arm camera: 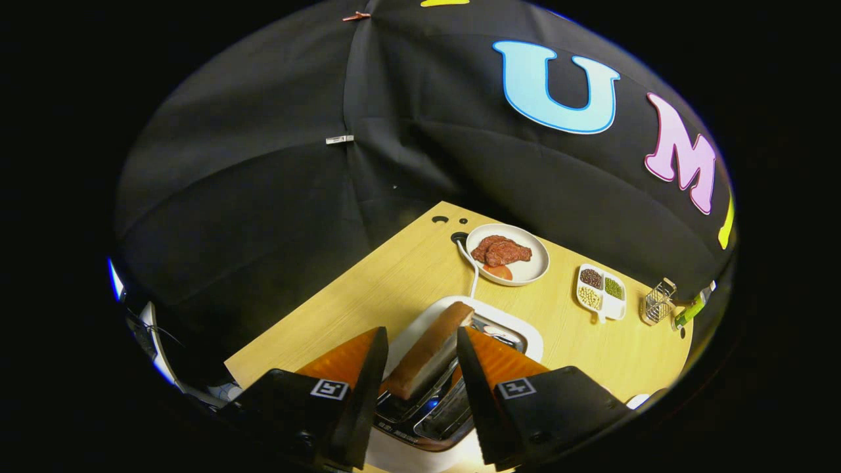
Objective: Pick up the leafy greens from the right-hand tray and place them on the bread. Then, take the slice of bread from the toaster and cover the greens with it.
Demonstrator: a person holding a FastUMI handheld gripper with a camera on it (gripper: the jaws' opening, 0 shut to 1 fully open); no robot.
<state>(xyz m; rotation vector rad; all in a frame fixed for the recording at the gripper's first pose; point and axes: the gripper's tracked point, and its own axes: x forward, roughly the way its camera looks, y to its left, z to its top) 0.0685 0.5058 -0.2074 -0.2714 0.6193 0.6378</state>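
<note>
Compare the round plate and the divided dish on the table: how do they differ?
The round plate is one open bowl; the divided dish is squarish and split into three compartments. The plate holds brown meat slices and an orange slice; the dish holds beans, a different colour in each compartment. The plate sits nearer the toaster. Both are white and rest beyond the gripper.

The table [394, 276] has a matt light wood-grain surface. The toaster [460, 401] combines glossy white plastic with polished metal. The plate [535, 263] is smooth and glossy. The wire basket [657, 302] is metal.
</note>
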